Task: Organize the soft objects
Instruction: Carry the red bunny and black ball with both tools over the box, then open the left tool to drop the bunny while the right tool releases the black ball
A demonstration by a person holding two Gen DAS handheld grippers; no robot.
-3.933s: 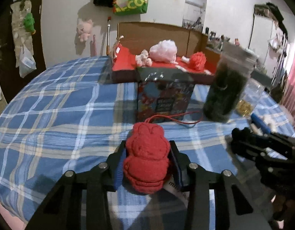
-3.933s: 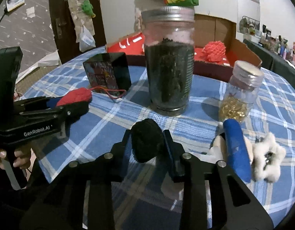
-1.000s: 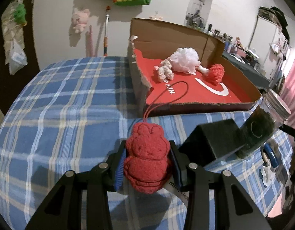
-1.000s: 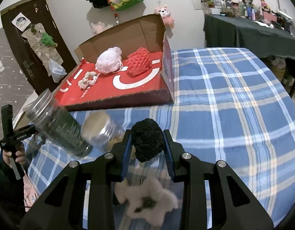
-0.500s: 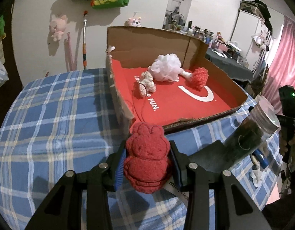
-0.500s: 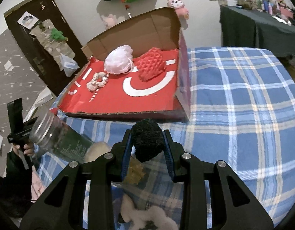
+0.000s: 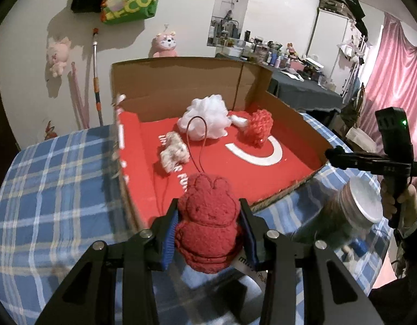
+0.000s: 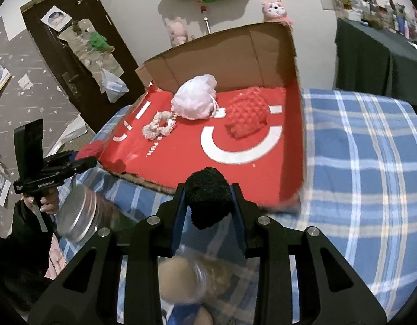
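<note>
**Both claws loaded, at the near edge of the box**

I see my left gripper [image 7: 207,228] pinching the red knitted bunny-shaped soft toy [image 7: 207,222] between its blue pads. The toy sits upright in the claw, and its thin red cord loop [image 7: 197,140] stands up in front of the box. My right gripper [image 8: 208,205] is pressed on the black fuzzy pom-pom ball [image 8: 207,196]; the pads squeeze it on both sides.

In front of both claws is the shallow cardboard box w/ red printed lining [image 8: 273,173], which lies on the table w/ blue plaid cloth [image 8: 365,162]. Inside the box, near the back wall: a white mesh bath pouf [image 8: 195,100], a red bumpy knitted piece [image 8: 246,119] just beside it, and a pale frilly scrunchie [image 8: 159,123] more to the left side.

Near the box front edge stands a glass jar w/ dark content and silver lid [image 7: 341,219], blurred in both views. Directly under the right claw I see another jar w/ metal lid [image 8: 189,279], very blurred, so I can't tell what is inside.

In the right wrist view the left gripper shows at the left side, held by a hand [image 8: 47,203] in a dark sleeve.
</note>
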